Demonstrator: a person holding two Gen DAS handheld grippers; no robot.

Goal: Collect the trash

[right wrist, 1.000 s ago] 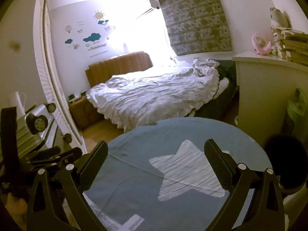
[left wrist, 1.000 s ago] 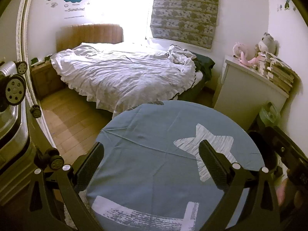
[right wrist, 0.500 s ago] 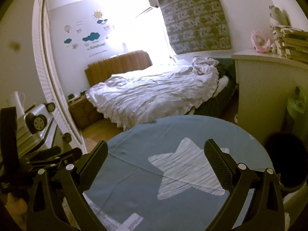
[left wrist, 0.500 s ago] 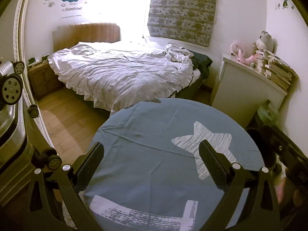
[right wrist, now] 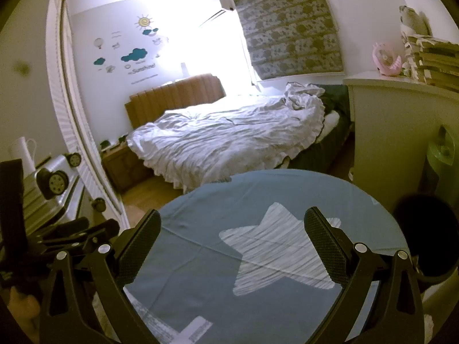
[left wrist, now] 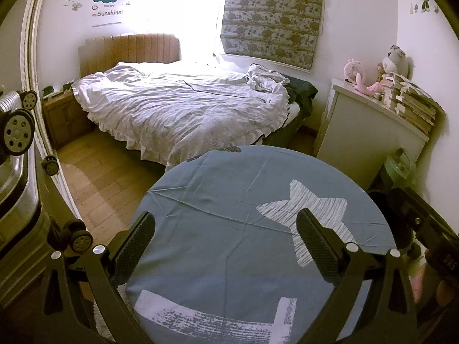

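1. Left gripper [left wrist: 225,236] is hovering over the near half of a round table [left wrist: 229,189] covered in blue cloth; fingers spread wide, nothing between them.
2. Right gripper [right wrist: 232,233] is hovering over the same round table [right wrist: 206,197], fingers likewise spread wide and empty.
3. A white star print [left wrist: 312,215] is lying on the cloth, under the left gripper's right finger; in the right wrist view the star print [right wrist: 275,246] is sitting between the two fingers.
4. Trash: no loose item is showing on the cloth in either view. A dark round bin [right wrist: 424,238] is standing just beside the table's right edge; its contents cannot be made out.
5. A bed with rumpled white bedding [left wrist: 183,109] is standing beyond the table's far side, on a wooden floor [left wrist: 100,177].
6. A white cabinet [left wrist: 364,140] is standing at far right, carrying a stack of books [left wrist: 410,100] and plush toys [left wrist: 361,77].
7. A suitcase with wheels [left wrist: 17,132] is lying at the left edge.
8. A green container [left wrist: 401,169] is standing by the cabinet, near the bin.
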